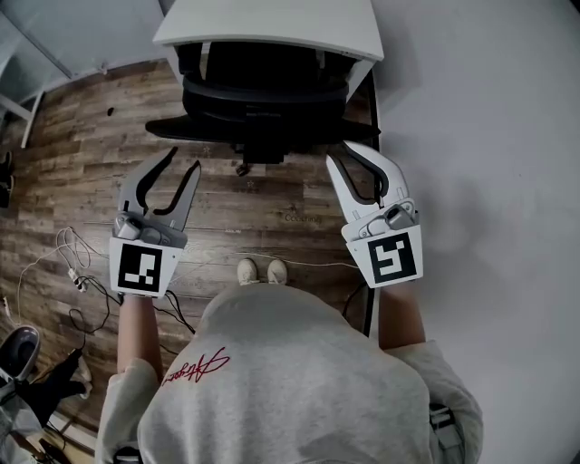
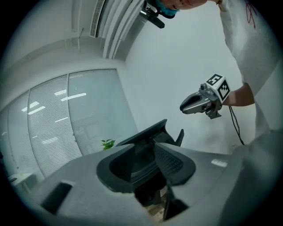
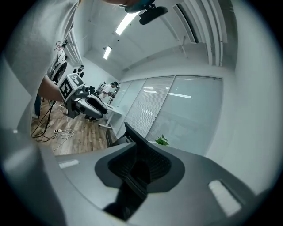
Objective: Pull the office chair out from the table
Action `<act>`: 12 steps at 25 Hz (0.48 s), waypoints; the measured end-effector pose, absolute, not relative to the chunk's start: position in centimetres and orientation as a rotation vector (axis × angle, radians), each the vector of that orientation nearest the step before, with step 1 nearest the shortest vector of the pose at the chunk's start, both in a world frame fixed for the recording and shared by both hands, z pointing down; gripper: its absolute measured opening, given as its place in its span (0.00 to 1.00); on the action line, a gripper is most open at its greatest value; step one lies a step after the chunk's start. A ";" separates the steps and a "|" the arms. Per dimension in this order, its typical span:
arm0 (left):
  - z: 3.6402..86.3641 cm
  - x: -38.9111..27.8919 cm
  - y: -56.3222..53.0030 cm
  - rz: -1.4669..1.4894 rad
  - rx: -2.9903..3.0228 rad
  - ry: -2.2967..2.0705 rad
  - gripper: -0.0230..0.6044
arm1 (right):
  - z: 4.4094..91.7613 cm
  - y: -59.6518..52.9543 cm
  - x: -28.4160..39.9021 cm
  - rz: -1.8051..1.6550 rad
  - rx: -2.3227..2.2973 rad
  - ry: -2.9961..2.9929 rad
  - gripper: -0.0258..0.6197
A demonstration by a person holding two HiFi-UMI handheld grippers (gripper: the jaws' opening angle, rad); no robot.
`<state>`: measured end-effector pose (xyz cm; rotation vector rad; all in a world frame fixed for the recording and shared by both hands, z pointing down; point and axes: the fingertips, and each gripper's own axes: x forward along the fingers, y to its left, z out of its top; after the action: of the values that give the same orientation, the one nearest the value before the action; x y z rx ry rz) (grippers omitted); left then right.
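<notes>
A black office chair [image 1: 263, 100] sits tucked under the white table [image 1: 272, 23], its backrest facing me. My left gripper [image 1: 184, 163] hangs open just below and left of the backrest's lower edge, with nothing between its fingers. My right gripper [image 1: 349, 154] stands open at the chair's right side, close to the backrest edge but apart from it. In the left gripper view the chair back [image 2: 148, 141] shows beyond the jaws, with the right gripper [image 2: 205, 100] above it. The right gripper view shows the chair [image 3: 132, 145] ahead and the left gripper [image 3: 86, 105] at the left.
The wooden floor [image 1: 91, 154] carries loose cables and a power strip [image 1: 77, 272] at the left. A white wall [image 1: 489, 136] rises close on the right. My shoes [image 1: 263, 270] stand behind the chair. A glass partition [image 3: 177, 114] and a small plant [image 3: 162, 140] lie beyond the table.
</notes>
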<state>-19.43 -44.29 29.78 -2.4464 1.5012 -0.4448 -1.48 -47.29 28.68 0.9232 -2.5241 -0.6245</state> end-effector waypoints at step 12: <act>33.1 -19.8 -45.1 -0.626 -2.488 1.431 0.34 | 31.6 -48.4 -2.4 -0.635 0.855 -2.408 0.21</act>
<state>-19.76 -45.13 33.12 -2.4884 1.4315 -0.6261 -2.42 -48.41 31.64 0.8549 -2.4078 -0.6350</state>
